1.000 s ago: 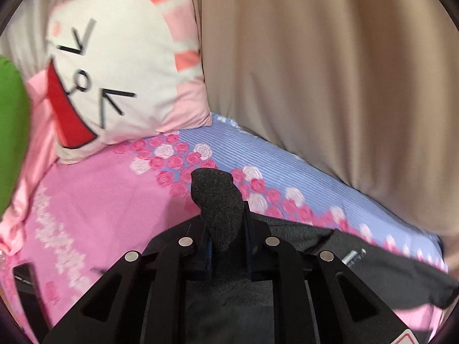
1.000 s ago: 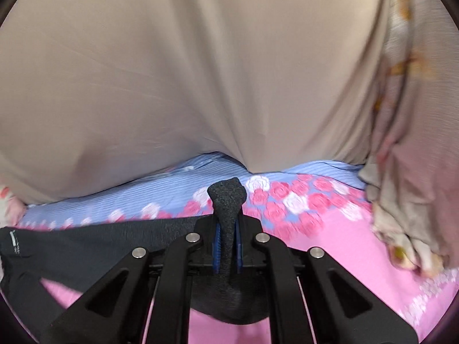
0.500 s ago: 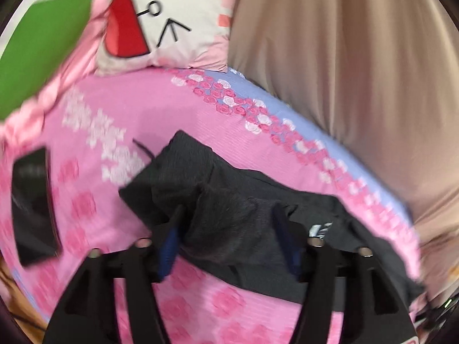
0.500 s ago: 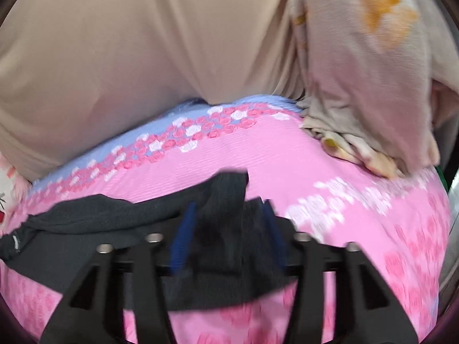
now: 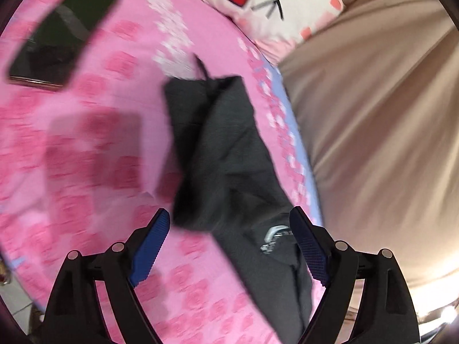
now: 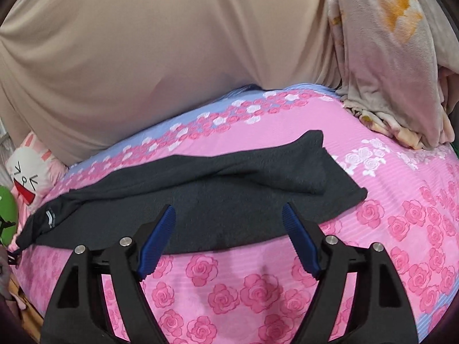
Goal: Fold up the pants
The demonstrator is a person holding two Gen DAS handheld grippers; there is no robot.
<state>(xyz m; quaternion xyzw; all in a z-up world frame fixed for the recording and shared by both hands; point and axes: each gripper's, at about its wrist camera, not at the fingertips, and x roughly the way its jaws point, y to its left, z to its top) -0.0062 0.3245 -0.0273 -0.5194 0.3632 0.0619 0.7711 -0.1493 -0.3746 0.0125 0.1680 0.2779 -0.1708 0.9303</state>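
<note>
Dark grey pants [image 6: 218,197] lie flat on the pink rose bedsheet [image 6: 258,289], stretched left to right, one leg folded over the other. In the left wrist view the pants [image 5: 218,149] run up the frame with a drawstring at the far end and a white logo near the fingers. My left gripper [image 5: 229,220] is open and empty, above the pants. My right gripper [image 6: 228,215] is open and empty, just in front of the pants' near edge.
A black phone [image 5: 63,31] lies on the sheet left of the pants. A white rabbit-face pillow [image 5: 275,0] sits at the head end. A beige curtain [image 6: 172,43] hangs behind the bed. A crumpled blanket [image 6: 387,71] is piled at the right.
Both grippers opened and let go of the pants, which now lie on the bed. Both grippers pulled back and up; the left view swung round toward the phone.
</note>
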